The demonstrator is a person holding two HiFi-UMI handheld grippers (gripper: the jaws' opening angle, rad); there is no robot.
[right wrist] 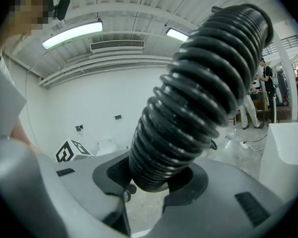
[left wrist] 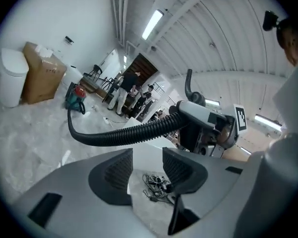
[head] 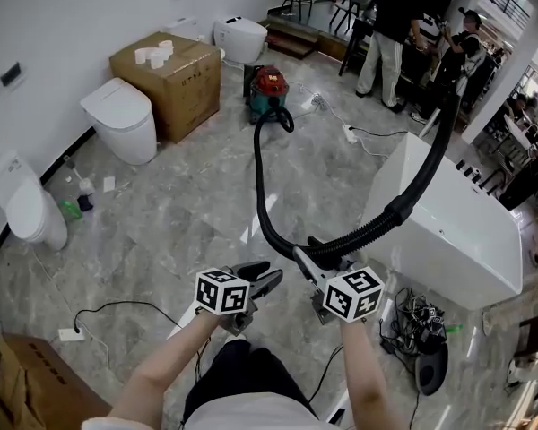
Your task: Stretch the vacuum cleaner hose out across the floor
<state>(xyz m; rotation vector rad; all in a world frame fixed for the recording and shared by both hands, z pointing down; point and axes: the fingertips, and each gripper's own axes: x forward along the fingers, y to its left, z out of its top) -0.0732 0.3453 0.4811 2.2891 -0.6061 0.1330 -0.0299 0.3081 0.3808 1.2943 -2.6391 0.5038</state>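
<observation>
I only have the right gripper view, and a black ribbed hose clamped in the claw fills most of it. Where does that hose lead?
Observer: In the head view the black ribbed hose curves away from the right claw and runs back to a red and green vacuum cleaner beside a brown cardboard box.
Operator: Is the left claw on the hose too?
Observer: No. The left claw is open with nothing between it, clear of the hose.
Operator: Anything underfoot on my right?
Observer: A tangle of black cables lies on the grey marble floor there.
</observation>
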